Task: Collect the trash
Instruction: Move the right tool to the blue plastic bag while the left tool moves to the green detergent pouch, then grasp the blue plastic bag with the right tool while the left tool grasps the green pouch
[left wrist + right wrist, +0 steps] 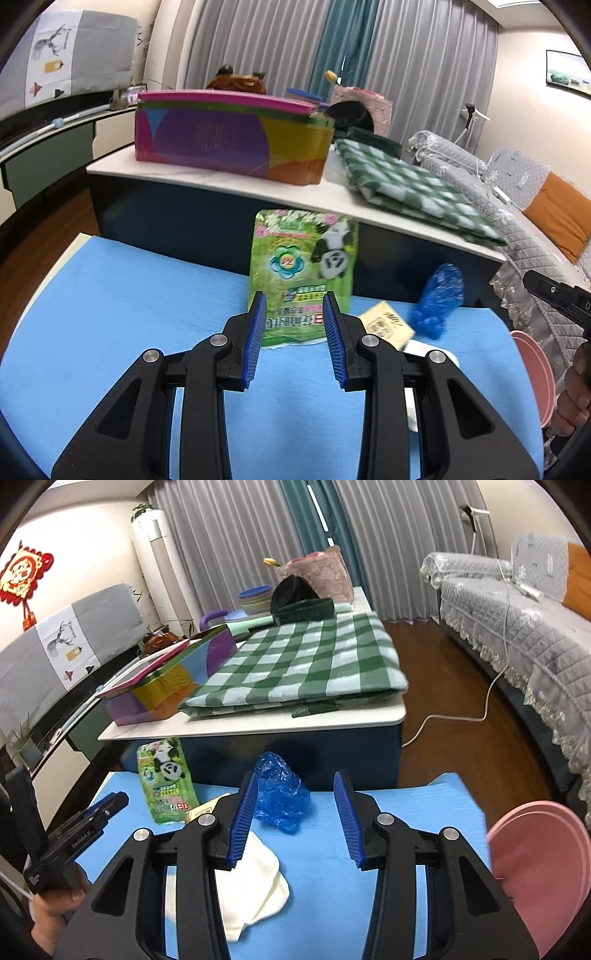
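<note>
My left wrist camera looks forward and down along its tool (294, 306), close over the blue mat (110, 295). My right wrist camera does likewise from further right. Both share the mat, green packet (303, 273) (166, 779), blue bag (439, 302) (280, 797) and table (221, 184) (258, 723) behind.

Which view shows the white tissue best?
The right wrist view: the white tissue lies crumpled on the blue mat, mostly unobstructed beside the right tongs. In the left wrist view only slivers of it show behind the left tongs.
</note>
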The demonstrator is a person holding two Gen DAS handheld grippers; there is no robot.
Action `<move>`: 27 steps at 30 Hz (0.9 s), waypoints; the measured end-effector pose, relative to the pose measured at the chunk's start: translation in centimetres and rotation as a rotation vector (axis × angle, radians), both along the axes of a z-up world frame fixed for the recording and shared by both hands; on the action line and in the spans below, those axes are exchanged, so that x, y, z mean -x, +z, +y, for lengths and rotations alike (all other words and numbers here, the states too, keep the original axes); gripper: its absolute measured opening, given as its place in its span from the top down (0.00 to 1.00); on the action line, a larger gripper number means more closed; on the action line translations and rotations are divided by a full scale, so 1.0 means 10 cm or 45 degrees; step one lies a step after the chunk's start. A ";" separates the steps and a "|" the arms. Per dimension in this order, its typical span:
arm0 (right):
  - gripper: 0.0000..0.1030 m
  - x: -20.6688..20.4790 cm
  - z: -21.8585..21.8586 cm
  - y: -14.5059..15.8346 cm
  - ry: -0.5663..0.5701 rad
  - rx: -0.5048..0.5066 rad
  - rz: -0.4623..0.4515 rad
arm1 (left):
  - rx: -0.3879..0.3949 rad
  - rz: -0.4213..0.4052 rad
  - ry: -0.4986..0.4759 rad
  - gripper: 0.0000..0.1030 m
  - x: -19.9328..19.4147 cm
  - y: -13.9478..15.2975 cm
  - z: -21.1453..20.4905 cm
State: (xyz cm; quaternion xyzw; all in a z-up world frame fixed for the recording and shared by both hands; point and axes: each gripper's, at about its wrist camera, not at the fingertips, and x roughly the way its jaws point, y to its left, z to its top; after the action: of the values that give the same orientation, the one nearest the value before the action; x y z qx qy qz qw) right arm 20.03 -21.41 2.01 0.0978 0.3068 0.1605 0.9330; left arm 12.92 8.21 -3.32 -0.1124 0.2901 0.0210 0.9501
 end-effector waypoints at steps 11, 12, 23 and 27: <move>0.32 -0.47 0.29 -0.41 0.028 0.008 0.139 | 0.032 0.053 0.047 0.37 -0.37 -0.17 0.19; 0.32 -0.50 0.31 -0.44 0.034 0.011 0.149 | 0.046 0.051 0.041 0.37 -0.38 -0.17 0.19; 0.60 -0.66 0.42 -0.69 0.061 0.014 0.232 | 0.116 0.087 -0.003 0.42 -0.52 -0.30 0.17; 0.84 -0.65 0.44 -0.68 0.084 0.019 0.235 | 0.102 0.090 -0.024 0.55 -0.49 -0.29 0.12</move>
State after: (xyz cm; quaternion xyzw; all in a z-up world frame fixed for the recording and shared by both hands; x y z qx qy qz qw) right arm 26.52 -17.02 -4.77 0.0950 0.3957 0.1790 0.8957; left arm 17.79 9.43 -6.19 -0.1469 0.3252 0.0045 0.9342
